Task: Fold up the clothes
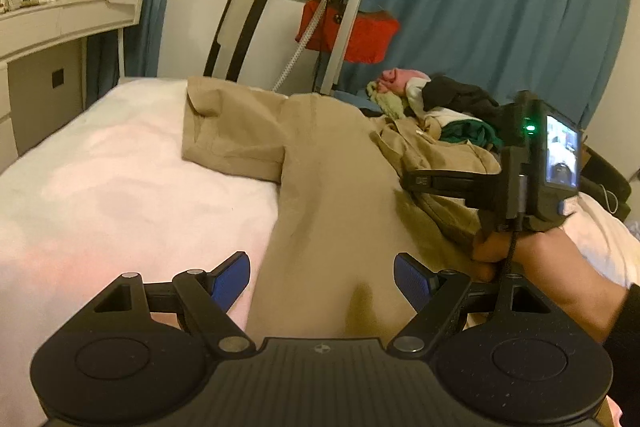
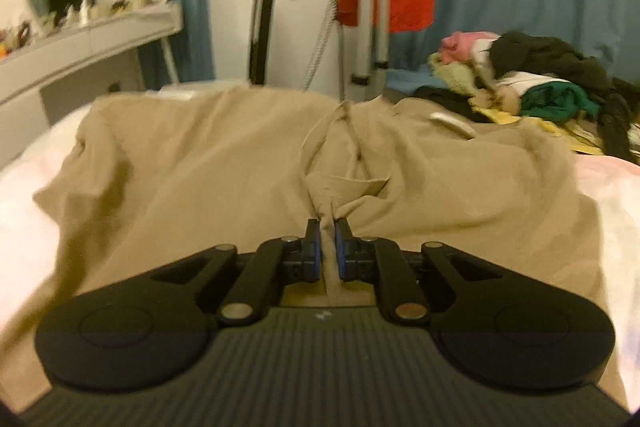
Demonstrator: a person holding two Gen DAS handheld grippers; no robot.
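You are pinching a fold of the beige garment (image 2: 240, 163) in the right claw (image 2: 328, 247) at 6 o'clock, probably to lift it, while the left claw (image 1: 322, 279) is hovering spread over the bed (image 1: 100, 187).

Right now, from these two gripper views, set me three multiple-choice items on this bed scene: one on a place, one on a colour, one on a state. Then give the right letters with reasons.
1. Where does the pile of mixed clothes lie relative to the tan garment?
A. behind it to the right
B. in front of it on the left
C. underneath it

2. What colour is the cloth hanging in front of the blue curtain?
A. yellow
B. red
C. white

3. How do the right gripper and its fingers stand?
A. wide open over bare sheet
B. shut on a fold of the tan garment
C. shut on a black sock

Answers:
1 A: the pile sits at the far right of the bed, past the tan fabric.
2 B: it is bright red against the curtain.
3 B: tan cloth is pinched between the blue pads.
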